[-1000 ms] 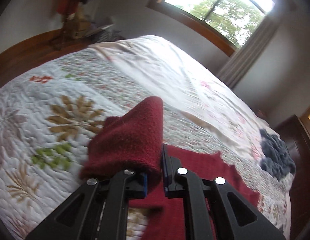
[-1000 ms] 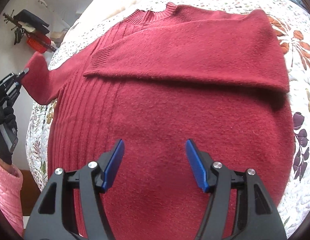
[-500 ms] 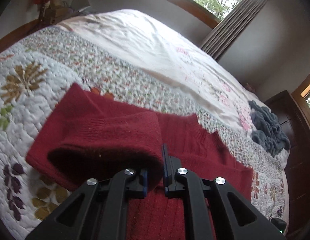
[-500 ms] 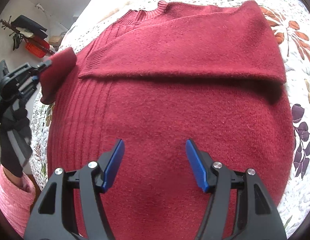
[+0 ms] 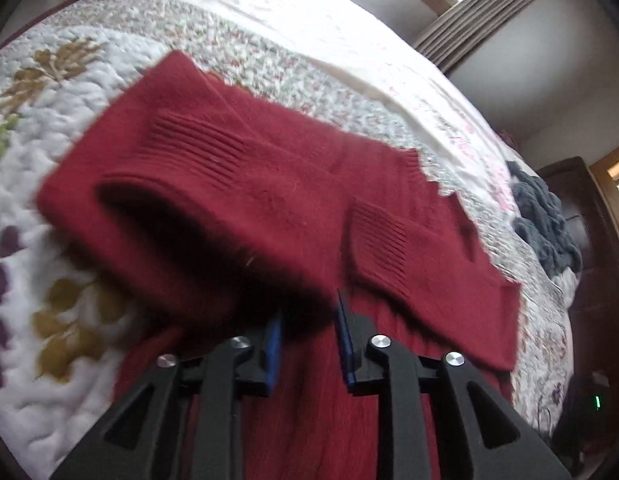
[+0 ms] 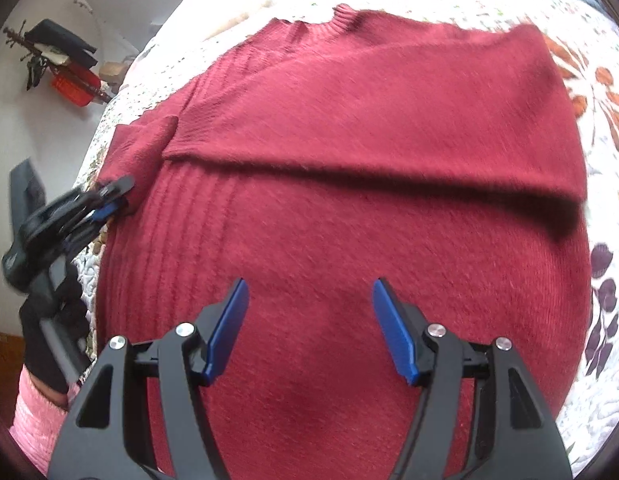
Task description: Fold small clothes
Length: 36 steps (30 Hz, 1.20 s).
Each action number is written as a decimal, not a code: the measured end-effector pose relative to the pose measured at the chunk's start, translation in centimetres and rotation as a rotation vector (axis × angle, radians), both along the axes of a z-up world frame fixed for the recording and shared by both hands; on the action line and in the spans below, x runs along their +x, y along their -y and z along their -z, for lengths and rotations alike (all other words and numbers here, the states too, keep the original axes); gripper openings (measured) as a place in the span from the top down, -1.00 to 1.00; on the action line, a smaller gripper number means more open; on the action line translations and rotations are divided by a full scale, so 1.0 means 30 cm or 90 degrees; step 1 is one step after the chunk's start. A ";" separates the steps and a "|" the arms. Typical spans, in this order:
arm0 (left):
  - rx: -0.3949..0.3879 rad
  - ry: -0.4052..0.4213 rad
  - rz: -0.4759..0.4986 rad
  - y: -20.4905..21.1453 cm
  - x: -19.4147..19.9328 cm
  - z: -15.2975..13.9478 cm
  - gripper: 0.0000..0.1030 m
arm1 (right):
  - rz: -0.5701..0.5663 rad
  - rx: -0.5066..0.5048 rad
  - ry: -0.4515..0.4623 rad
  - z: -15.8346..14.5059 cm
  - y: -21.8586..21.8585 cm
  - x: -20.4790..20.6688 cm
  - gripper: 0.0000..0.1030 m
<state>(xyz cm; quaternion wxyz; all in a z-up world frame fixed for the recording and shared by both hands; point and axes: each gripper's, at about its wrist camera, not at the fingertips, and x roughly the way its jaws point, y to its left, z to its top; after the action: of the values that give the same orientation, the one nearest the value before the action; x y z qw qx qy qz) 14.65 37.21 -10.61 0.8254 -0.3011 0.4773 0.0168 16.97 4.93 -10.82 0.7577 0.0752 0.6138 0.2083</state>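
A dark red knit sweater (image 6: 349, 208) lies flat on the bed, with its right sleeve (image 6: 369, 120) folded across the chest. My left gripper (image 5: 309, 320) is shut on the left sleeve (image 5: 213, 208), which is doubled over and drapes from the fingers just above the sweater's left edge. The right wrist view has that gripper (image 6: 113, 200) at the sweater's left side, pinching the sleeve (image 6: 137, 148). The folded sleeve's ribbed cuff (image 5: 381, 248) lies just beyond the left gripper. My right gripper (image 6: 309, 312) hovers open over the sweater's lower body, holding nothing.
The bed carries a white floral quilt (image 5: 57, 92). A grey garment pile (image 5: 545, 220) sits at its far right, beside dark wooden furniture (image 5: 589, 300). A coat rack (image 6: 57, 52) stands by the wall. A gloved hand with a pink sleeve (image 6: 33, 400) holds the left gripper.
My left gripper has carried the sleeve from out over the quilt inward and down to the sweater's side, and its pads stand a little wider. The right gripper has stayed put and open.
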 end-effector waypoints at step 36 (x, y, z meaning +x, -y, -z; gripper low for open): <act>0.086 0.038 -0.083 -0.392 -0.038 -0.167 0.21 | -0.092 0.098 -0.138 0.055 -0.711 0.328 0.02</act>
<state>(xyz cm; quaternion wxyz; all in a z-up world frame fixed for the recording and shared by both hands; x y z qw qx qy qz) 13.52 48.95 -5.59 0.8550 -0.2755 0.4294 0.0932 26.82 26.26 -12.47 0.6619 0.1109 0.6780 0.2998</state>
